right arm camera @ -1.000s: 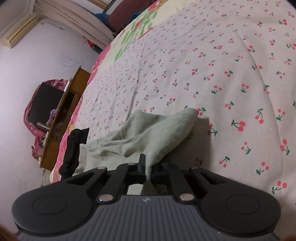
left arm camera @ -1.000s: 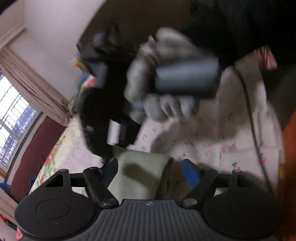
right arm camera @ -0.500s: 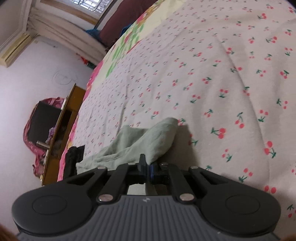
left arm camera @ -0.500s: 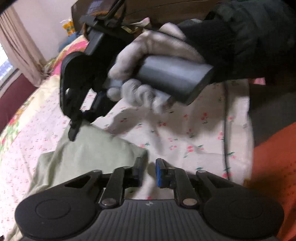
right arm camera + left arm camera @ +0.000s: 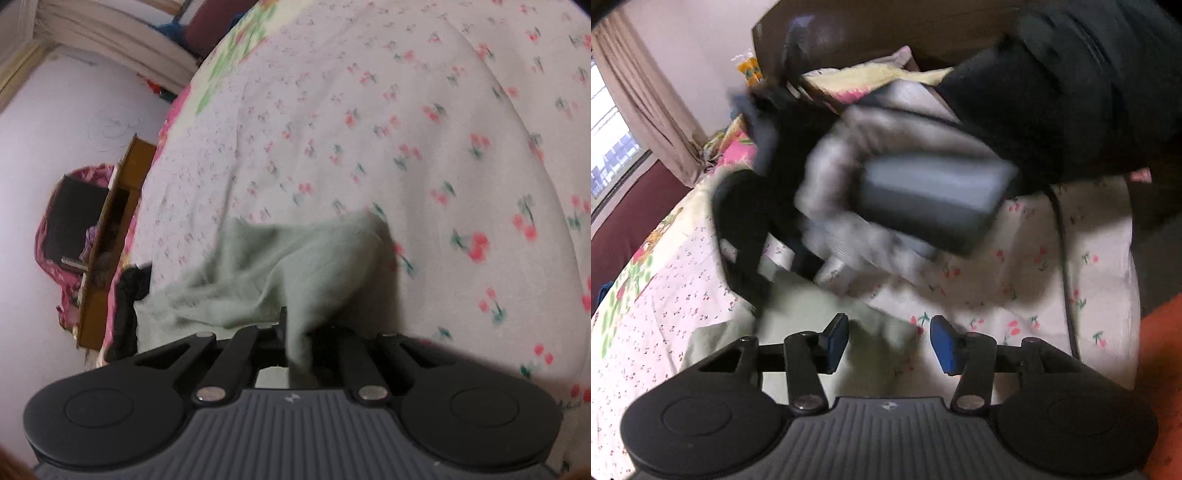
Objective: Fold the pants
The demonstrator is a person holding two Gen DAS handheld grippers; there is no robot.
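Left tongs (image 5: 888,341): closed half a second ago, jaws now opening over the pants (image 5: 798,314).
Right tongs (image 5: 295,332): pulled the pants' (image 5: 295,258) bunched fabric higher and nearer.

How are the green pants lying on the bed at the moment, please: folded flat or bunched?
Bunched: the green pants rise in creased ridges off the bed, pinched in the right gripper.

one pair of pale green pants (image 5: 295,266) is counted, lying on one cherry-print bedsheet (image 5: 424,140); two grippers are counted, the left gripper (image 5: 888,338) and the right gripper (image 5: 295,332), each with two fingers; one gloved hand (image 5: 846,199) is seen, around one grey handle (image 5: 931,199); one wooden cabinet (image 5: 110,236) is counted at the wall, one curtain (image 5: 646,99) by one window (image 5: 609,140), and one black cable (image 5: 1065,266) across the sheet
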